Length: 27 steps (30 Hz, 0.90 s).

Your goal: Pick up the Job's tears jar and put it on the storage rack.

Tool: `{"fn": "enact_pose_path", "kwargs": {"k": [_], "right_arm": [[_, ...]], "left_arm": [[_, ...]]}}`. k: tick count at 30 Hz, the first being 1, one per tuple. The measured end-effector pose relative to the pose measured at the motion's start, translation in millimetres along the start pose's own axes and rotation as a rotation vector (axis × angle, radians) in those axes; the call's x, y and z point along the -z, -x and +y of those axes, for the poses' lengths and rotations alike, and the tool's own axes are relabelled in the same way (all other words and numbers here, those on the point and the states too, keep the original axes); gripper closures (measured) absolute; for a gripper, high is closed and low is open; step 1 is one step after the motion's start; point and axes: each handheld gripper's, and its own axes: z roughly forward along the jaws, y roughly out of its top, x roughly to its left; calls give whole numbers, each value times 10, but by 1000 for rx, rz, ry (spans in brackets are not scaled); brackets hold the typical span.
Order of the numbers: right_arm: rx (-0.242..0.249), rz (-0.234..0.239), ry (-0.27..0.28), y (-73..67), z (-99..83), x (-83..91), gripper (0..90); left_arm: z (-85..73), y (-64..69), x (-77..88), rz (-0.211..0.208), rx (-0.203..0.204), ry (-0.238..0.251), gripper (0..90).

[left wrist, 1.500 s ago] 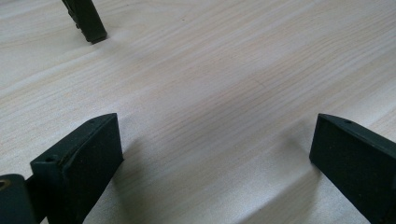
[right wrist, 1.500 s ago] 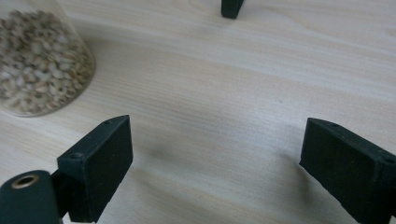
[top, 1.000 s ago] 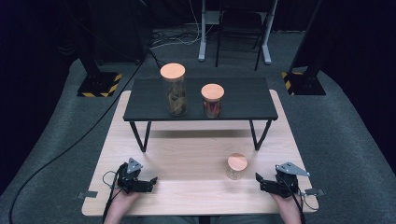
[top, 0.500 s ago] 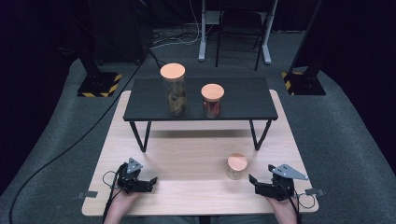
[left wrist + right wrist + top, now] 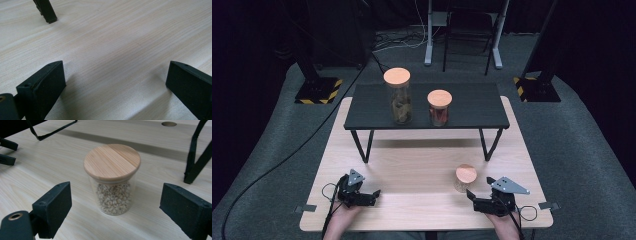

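Note:
A small glass jar (image 5: 465, 178) of pale grains with a round wooden lid stands on the light wooden table (image 5: 412, 170), right of centre near the front. My right gripper (image 5: 473, 198) lies just right of and in front of it, pointing left. In the right gripper view the small jar (image 5: 112, 180) stands upright a little beyond the open right gripper (image 5: 115, 195), and neither pad touches it. My left gripper (image 5: 373, 196) rests at the front left, open over bare wood. In its own view the left gripper (image 5: 115, 72) holds nothing.
A low black shelf table (image 5: 472, 107) stands across the back of the wooden table. On it are a tall jar (image 5: 398, 100) and a shorter jar (image 5: 439, 109), both with wooden lids. One of its feet (image 5: 48, 12) shows ahead of the left gripper.
My right gripper has slid left along the front of the table, closer to the small jar. The left gripper and the jars have not moved.

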Motion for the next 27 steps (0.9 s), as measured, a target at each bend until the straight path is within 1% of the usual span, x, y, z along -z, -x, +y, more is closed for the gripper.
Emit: {"fn": "enact_pose_path", "kwargs": {"k": [10, 23, 27], "right_arm": [[9, -2, 11, -70, 53, -123, 94], [17, -17, -5, -99, 91, -363, 97], [13, -21, -11, -97, 93, -441, 99]], "left_arm": [[0, 1, 0, 1, 0, 0, 21], [0, 1, 0, 0, 0, 0, 21], [0, 1, 1, 0, 0, 0, 21]]}}
